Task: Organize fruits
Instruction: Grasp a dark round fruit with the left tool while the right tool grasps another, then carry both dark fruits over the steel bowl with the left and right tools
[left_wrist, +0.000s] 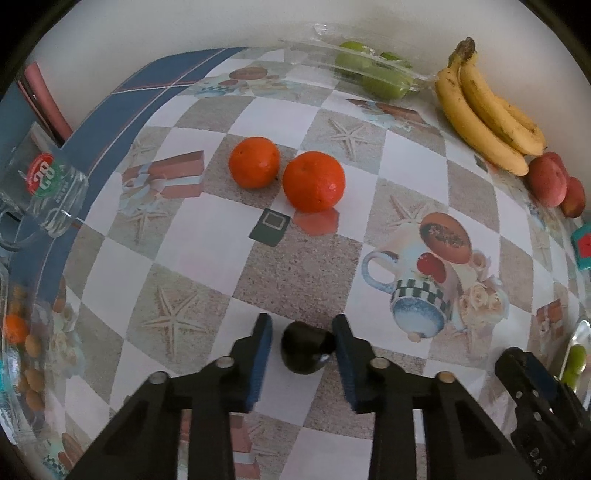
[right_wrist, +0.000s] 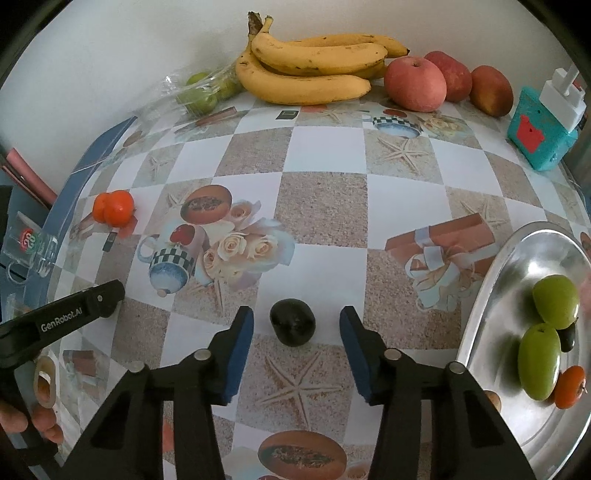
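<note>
A small dark fruit (left_wrist: 304, 347) lies on the table between my left gripper's (left_wrist: 302, 345) open fingers, touching neither pad clearly. It also shows in the right wrist view (right_wrist: 292, 322), just ahead of my open, empty right gripper (right_wrist: 296, 341). Two oranges (left_wrist: 288, 173) lie further ahead in the left wrist view and appear small at the left in the right wrist view (right_wrist: 113, 208). A silver plate (right_wrist: 491, 314) at the right holds two green fruits (right_wrist: 546, 325), a small orange fruit (right_wrist: 570, 387) and a dark fruit.
Bananas (right_wrist: 314, 70), red apples (right_wrist: 432, 81) and a plastic bag of green fruits (right_wrist: 199, 92) lie along the back wall. A teal box (right_wrist: 541, 133) stands at the back right. A glass mug (left_wrist: 48, 192) and a glass bowl (left_wrist: 22, 350) sit at the left.
</note>
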